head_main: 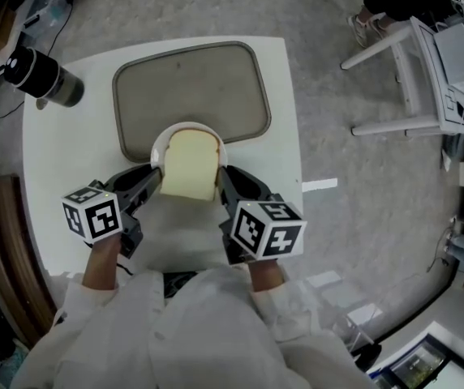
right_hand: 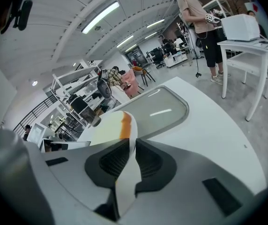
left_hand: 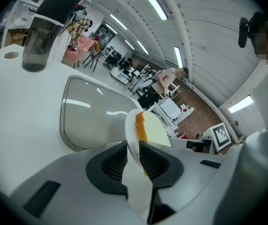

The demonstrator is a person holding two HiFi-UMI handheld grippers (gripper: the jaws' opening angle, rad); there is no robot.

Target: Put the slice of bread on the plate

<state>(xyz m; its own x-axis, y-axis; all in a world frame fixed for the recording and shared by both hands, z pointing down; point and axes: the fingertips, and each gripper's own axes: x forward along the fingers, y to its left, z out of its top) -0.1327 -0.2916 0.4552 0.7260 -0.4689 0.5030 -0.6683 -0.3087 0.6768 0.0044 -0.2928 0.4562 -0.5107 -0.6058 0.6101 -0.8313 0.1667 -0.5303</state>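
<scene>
A pale slice of bread [head_main: 190,164] with a brown crust lies on a small white plate [head_main: 158,144]. Both grippers hold that plate by opposite rims, over the near edge of the grey tray [head_main: 191,87]. My left gripper [head_main: 157,181] is shut on the left rim and my right gripper [head_main: 220,178] on the right rim. In the left gripper view the plate's edge [left_hand: 130,130] runs between the dark pads, with the bread [left_hand: 155,130] behind it. The right gripper view likewise has the plate [right_hand: 129,168] clamped in the jaws and the bread [right_hand: 107,125] beyond.
The white table [head_main: 62,160] carries the tray and a dark cylindrical bottle [head_main: 44,78] at its far left corner. To the right, on the grey floor, stands a white side table [head_main: 427,71]. A person [right_hand: 199,18] stands beyond the table in the right gripper view.
</scene>
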